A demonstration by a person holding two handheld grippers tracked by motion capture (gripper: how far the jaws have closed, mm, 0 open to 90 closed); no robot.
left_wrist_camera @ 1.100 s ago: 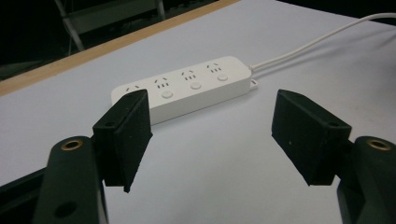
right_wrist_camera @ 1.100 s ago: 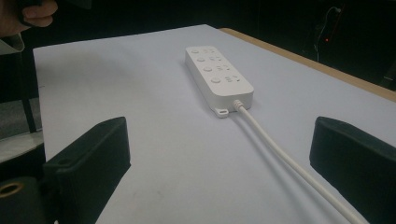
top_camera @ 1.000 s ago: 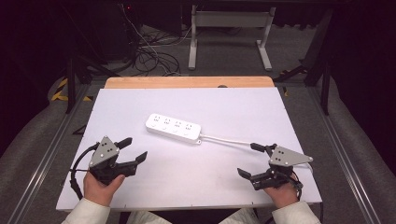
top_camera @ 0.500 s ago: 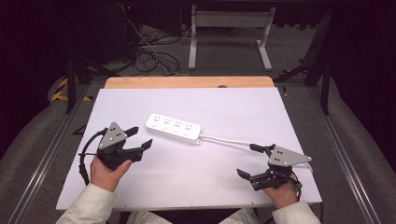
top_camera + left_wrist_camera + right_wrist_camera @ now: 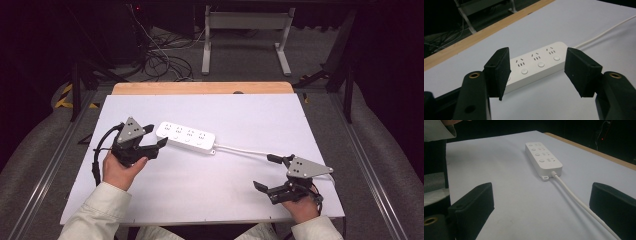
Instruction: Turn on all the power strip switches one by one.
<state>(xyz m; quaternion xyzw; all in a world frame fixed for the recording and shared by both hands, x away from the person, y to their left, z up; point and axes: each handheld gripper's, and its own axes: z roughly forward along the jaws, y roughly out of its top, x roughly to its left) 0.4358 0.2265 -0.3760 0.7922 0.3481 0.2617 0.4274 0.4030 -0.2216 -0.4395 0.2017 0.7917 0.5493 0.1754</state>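
Observation:
A white power strip [image 5: 186, 137] with several sockets lies flat near the table's middle, and its white cable [image 5: 245, 150] trails to the right. My left gripper [image 5: 156, 136] hovers at the strip's left end, open. Its jaws have just been closing, with nothing pressed between them. In the left gripper view the power strip [image 5: 537, 65] lies just beyond my left gripper [image 5: 538, 75], framed by the two black pads [image 5: 499, 71]. My right gripper [image 5: 264, 172] rests open near the front right, beside the cable. In the right gripper view my right gripper [image 5: 541, 203] straddles the cable [image 5: 574, 197], with the power strip [image 5: 544, 157] farther off.
The white table top [image 5: 250, 115] has a wooden strip [image 5: 200, 88] along its far edge. Beyond it, a metal stand [image 5: 245, 35] and loose cables [image 5: 165, 55] sit on the dark floor. Metal rails [image 5: 370, 170] run along both sides of the table.
My left gripper has moved away from the front left edge, forward and right, up to the power strip's left end, and its jaws have narrowed a little. The right gripper has stayed put.

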